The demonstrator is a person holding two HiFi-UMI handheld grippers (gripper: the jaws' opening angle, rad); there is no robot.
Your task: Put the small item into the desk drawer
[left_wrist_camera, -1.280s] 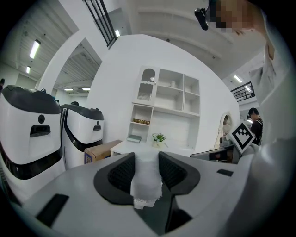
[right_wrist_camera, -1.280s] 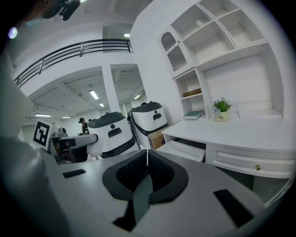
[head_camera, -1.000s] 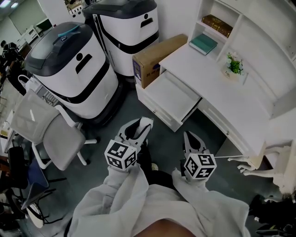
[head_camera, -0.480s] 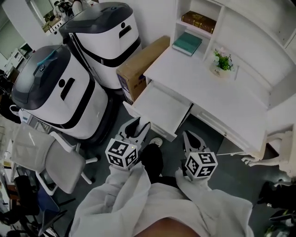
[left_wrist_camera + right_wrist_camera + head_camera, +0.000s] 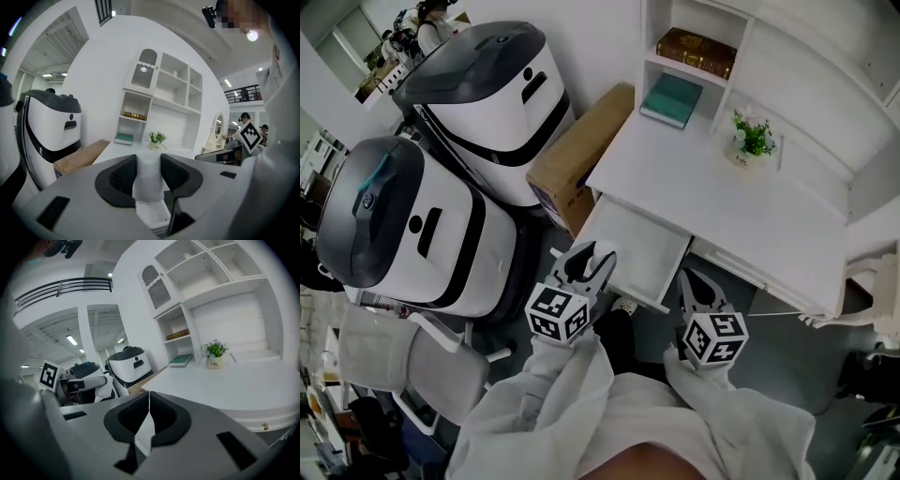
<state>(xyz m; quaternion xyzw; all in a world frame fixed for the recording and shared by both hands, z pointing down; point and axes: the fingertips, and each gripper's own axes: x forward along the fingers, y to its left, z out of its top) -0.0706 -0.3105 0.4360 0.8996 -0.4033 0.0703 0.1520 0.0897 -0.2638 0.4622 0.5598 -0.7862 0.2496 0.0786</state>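
Room, head view: an office floor is looked down on, with two white-and-black machines [image 5: 483, 103] filling the upper left of the frame and a grey office chair [image 5: 403, 361] at the lower left.
Desk: a white desk [image 5: 722, 197] with a shelf unit is spread across the upper right, and a cardboard box [image 5: 581, 150] is set just beside its left end.
Shelves: a teal book [image 5: 672, 98] is laid flat, with a brown book [image 5: 698, 52] on the shelf above it. A small potted plant [image 5: 752, 139] is stood on the desktop to their right.
Drawer: the desk drawer [image 5: 637, 248] is pulled out at centre frame, its inside shown bare and white.
Grippers: the left gripper [image 5: 592, 253] is held at lower centre, its tips drawn against the drawer's near left corner. The right gripper [image 5: 689, 278] is held to its right, below the drawer's right front.
Left gripper view, jaws: the pads are clamped on a small white item [image 5: 148, 180], which fills the gap between them.
Left gripper view, surroundings: the open drawer is seen just below the item, and the plant and shelves are straight ahead at centre.
Right gripper view, jaws: the jaws are closed, the tips are met, and nothing is gripped.
Right gripper view, surroundings: the desktop is spread across the right, with the plant at centre right and one machine at centre left.
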